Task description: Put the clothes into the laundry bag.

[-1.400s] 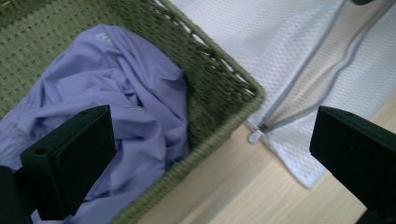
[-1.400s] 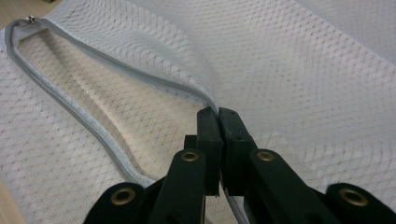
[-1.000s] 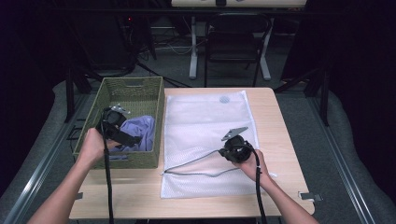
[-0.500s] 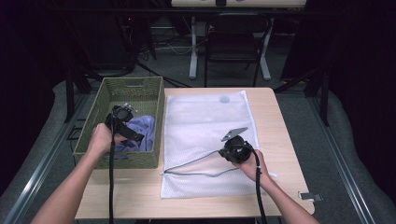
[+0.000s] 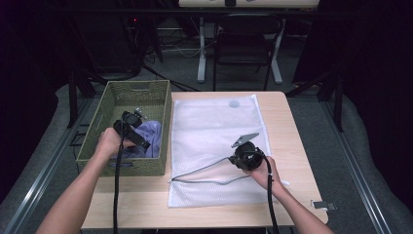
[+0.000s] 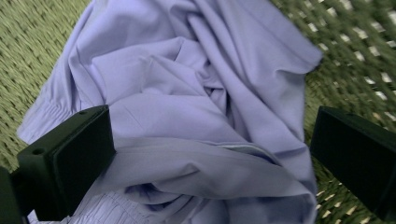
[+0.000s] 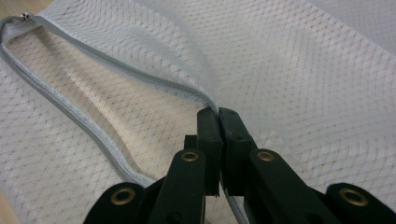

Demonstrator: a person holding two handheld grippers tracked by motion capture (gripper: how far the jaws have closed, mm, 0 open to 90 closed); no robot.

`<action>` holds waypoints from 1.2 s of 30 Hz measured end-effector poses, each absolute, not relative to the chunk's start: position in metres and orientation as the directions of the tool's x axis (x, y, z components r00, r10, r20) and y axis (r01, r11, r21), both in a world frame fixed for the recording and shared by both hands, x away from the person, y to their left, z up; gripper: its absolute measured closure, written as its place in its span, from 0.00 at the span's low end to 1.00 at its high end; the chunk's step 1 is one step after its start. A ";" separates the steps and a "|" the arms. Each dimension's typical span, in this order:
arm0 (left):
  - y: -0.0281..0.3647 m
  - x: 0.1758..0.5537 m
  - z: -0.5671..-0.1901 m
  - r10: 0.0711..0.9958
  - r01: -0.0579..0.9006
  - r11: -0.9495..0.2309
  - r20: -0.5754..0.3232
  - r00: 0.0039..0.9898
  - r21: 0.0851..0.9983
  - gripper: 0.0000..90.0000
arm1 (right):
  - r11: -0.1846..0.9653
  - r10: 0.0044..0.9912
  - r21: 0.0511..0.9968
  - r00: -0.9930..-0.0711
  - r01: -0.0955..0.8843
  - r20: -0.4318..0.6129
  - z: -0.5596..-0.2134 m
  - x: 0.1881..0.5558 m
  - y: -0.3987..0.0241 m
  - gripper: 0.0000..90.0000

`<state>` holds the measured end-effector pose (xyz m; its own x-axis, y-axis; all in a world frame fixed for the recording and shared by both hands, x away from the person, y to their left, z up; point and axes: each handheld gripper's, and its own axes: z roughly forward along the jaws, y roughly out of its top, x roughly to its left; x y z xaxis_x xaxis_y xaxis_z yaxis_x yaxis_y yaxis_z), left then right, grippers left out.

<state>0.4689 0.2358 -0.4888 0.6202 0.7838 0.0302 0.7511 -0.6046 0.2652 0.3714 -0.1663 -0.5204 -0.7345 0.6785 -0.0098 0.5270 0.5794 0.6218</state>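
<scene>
Left gripper (image 5: 139, 113), high view: reaches down into the green woven basket (image 5: 92, 146) at the table's left, over the lavender garment (image 5: 151, 134) bunched on the basket floor

Right gripper (image 5: 238, 153), high view: low on the white mesh laundry bag (image 5: 214, 122) spread flat over the table (image 5: 287, 126); it sits at the bag's near opening, where the grey zipper edge (image 5: 199, 171) bows into a loop

Why so, judged: 1 hand keeps the bag mouth lifted and open while the other fetches the garment to go in

Left gripper (image 6: 210, 149), left gripper view: jaws stand wide apart, nothing clamped; 2 black pads (image 6: 70, 158) flank the cloth

Lavender garment (image 6: 196, 116), left gripper view: lies between the jaws and just ahead of them, crumpled in folds, a gathered cuff near the left pad; pads do not yet press on it

Basket weave (image 6: 28, 51), left gripper view: visible around the cloth on both sides

Right gripper (image 7: 218, 116), right gripper view: jaws closed, pinching the upper lip of the bag opening

Zipper edge (image 7: 70, 121), right gripper view: curves away from the jaws to the zipper pull (image 7: 24, 17); lower mesh layer (image 7: 130, 116) shows inside the gap, so the mouth is open

Next, judged: close on a thick fold, lift clear of the basket wall
</scene>
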 end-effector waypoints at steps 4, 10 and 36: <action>0.235 0.473 -0.494 0.780 0.755 -0.614 0.032 0.625 0.231 0.00 | 0.580 0.678 0.627 -0.735 0.521 -0.016 -0.519 0.371 -0.167 0.98; 0.233 0.479 -0.503 0.772 0.757 -0.631 0.039 0.634 0.170 0.00 | 0.572 0.678 0.639 -0.735 0.514 -0.015 -0.516 0.371 -0.167 0.98; 0.234 0.500 -0.530 0.800 0.800 -0.600 0.031 0.599 0.030 0.27 | 0.569 0.674 0.649 -0.738 0.504 -0.018 -0.513 0.369 -0.168 0.98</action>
<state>0.5005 0.2341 -0.5303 0.5991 0.8001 0.0308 0.7996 -0.5998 0.0300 0.3690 -0.1676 -0.5134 -0.7381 0.6745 -0.0178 0.5044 0.5691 0.6493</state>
